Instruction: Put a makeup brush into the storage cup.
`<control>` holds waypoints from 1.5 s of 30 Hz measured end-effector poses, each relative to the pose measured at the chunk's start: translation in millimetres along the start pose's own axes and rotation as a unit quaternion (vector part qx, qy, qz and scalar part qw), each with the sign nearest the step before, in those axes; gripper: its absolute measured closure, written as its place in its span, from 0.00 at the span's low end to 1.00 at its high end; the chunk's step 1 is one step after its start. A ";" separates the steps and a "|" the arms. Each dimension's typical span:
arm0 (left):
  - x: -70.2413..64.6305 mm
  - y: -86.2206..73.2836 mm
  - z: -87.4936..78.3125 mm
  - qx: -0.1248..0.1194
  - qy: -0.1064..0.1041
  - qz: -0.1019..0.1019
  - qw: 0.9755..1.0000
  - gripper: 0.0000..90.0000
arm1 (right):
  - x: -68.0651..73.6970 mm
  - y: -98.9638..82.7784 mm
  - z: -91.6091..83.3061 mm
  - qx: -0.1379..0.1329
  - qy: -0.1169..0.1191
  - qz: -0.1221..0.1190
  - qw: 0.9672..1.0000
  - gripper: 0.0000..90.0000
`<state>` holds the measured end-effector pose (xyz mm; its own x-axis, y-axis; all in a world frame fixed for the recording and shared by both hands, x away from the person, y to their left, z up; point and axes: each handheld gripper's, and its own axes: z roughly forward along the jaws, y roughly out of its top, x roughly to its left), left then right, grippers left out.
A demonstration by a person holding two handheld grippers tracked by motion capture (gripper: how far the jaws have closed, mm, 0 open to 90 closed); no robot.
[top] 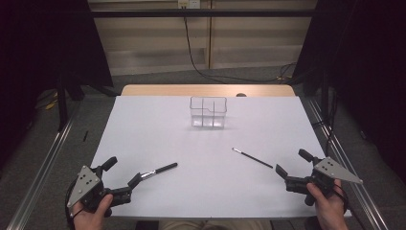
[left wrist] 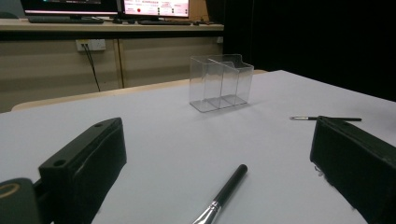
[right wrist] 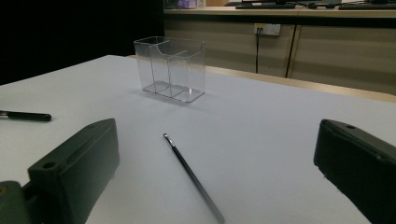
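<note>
We've got a thick black-handled brush (top: 160, 169) and a skinny liner brush (top: 252, 158), both lying diagonal, handles angled apart; left gripper (top: 123, 175) and right gripper (top: 290, 162) both gape wide, holding nothing.

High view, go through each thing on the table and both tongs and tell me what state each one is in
Clear organizer: upright, compartments empty.
Thick black brush: lying flat, in front of the left tongs, not held.
Thin black brush: lying flat, in front of the right tongs, not held.
Left tongs: open, holding nothing.
Right tongs: open, holding nothing.
</note>
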<state>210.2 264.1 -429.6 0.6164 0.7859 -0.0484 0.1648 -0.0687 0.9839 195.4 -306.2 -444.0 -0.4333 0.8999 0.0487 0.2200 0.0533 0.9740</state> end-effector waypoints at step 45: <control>-11.4 31.6 61.8 0.043 -0.053 0.028 0.997 0.04 | 3.2 0.4 4.8 0.002 0.023 0.001 1.000 0.00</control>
<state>256.0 215.0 -408.6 0.7036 0.7104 -0.0168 0.1913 -0.1666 0.9673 198.3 -301.2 -444.5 -0.4718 0.8796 0.0605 0.2242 0.0533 0.9731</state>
